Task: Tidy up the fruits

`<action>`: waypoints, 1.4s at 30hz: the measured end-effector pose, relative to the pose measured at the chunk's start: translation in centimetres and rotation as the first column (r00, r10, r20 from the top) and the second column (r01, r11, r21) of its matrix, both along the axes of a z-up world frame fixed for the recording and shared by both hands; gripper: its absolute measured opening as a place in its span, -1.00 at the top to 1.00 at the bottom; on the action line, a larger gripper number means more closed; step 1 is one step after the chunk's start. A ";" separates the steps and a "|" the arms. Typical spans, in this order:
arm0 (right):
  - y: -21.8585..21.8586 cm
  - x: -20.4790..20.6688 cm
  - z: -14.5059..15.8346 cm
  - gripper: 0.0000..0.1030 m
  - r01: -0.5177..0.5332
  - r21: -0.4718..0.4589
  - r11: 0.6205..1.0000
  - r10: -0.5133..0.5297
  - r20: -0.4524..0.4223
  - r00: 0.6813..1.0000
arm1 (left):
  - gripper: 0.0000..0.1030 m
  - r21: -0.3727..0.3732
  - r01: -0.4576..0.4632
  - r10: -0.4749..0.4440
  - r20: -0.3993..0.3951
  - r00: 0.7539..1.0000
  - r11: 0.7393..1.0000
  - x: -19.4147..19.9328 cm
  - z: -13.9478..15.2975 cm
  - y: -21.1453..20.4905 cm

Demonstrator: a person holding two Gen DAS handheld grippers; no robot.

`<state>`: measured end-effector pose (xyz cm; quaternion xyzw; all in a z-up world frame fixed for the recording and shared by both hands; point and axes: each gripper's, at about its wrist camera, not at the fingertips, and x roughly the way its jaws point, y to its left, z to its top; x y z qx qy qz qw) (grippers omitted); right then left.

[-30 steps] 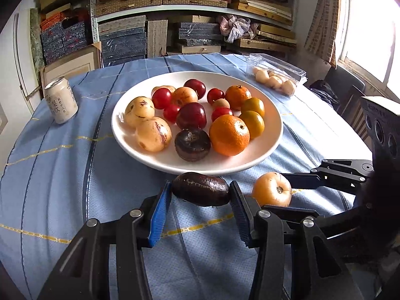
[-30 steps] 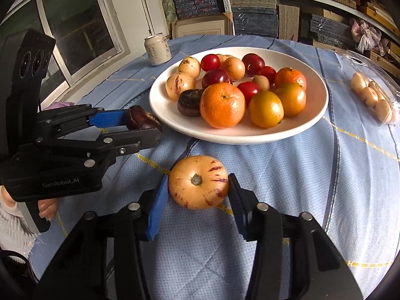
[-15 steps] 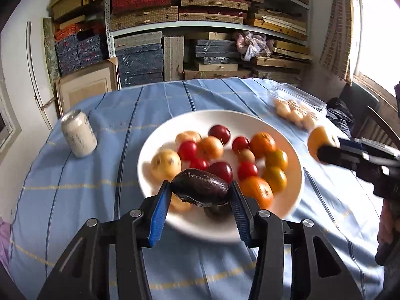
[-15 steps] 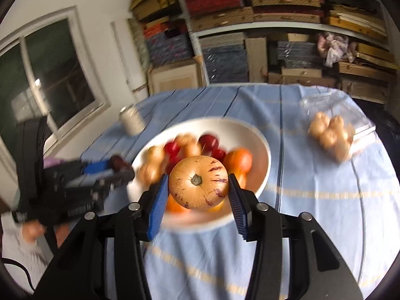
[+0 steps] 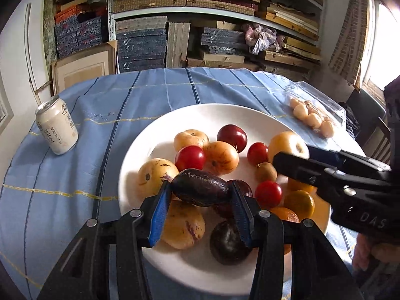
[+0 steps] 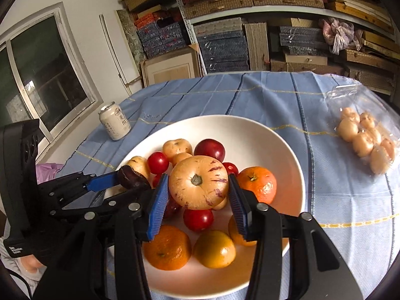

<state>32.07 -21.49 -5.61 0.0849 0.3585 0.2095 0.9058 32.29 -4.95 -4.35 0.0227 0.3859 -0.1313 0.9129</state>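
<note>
Currently, in the left wrist view, the left gripper pinches a dark purple oblong fruit between its blue pads, the fruit's long axis running crosswise from pad to pad, level with the jaw line. Directly beneath and ahead of the fingertips lies the white plate, crowded with fruit; a yellow streaked melon-like fruit sits just under the left pad and a round dark fruit under the right pad. The right gripper reaches in from the right side, over the far right part of the plate. A drink can stands well off to the left on the blue tablecloth; a clear box of small pale fruits lies far right. In the right wrist view, the right gripper clamps a yellow purple-streaked round fruit, stem end facing the camera, held above the plate's middle. Below it lie red fruits and oranges; bare plate shows nearest on the far right side. The left gripper enters from the left, its dark fruit over the plate's left rim. Judgement: both fruits hang over the plate, so release turns on finding a gap straight below each tool; the right one seems nearer open space, and either fruit may roll off the pile.
</note>
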 end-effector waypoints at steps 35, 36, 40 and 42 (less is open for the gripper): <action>-2.3 -11.0 1.5 -0.91 0.149 -0.094 0.984 -0.137 0.122 0.983 | -0.88 0.027 -0.069 0.065 0.137 0.988 0.997 -9.5 3.0 1.1; -2.4 -11.6 1.3 -0.91 0.158 -0.095 0.983 -0.146 0.122 0.982 | -0.88 0.032 -0.075 0.070 0.142 0.987 0.997 -10.0 3.1 1.1; -2.6 -13.5 0.3 -0.91 0.203 -0.124 0.971 -0.187 0.130 0.974 | -0.93 0.075 -0.129 0.117 0.152 0.982 0.989 -11.6 2.8 0.9; -2.2 -14.1 0.1 -0.91 0.230 -0.154 0.961 -0.208 0.146 0.967 | -0.93 0.172 -0.188 0.159 0.167 0.973 0.967 -11.9 2.5 0.3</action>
